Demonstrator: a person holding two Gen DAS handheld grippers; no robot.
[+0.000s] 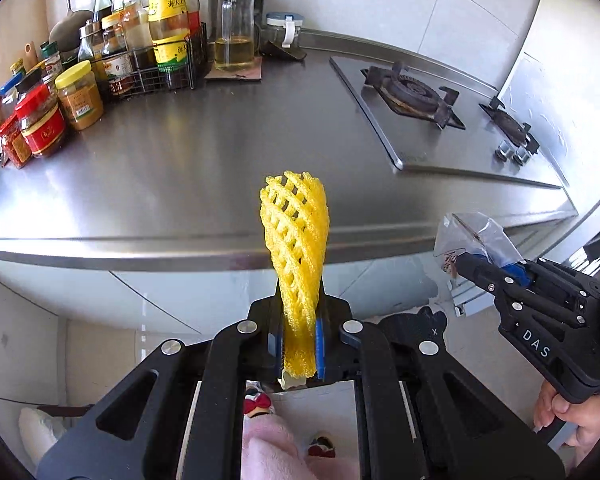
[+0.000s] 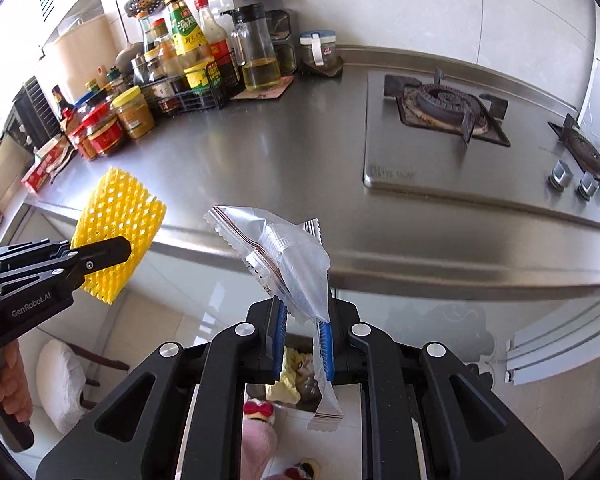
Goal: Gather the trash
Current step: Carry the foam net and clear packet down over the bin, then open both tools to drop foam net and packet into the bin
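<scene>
Left tool clamping yellow foam net, right tool clamping clear wrapper, steel counter ahead, condiment jars beyond.

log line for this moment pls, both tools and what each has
left tool: shut on yellow foam net | right tool: shut on clear plastic wrapper | both off the steel counter edge | not yet binned
</scene>
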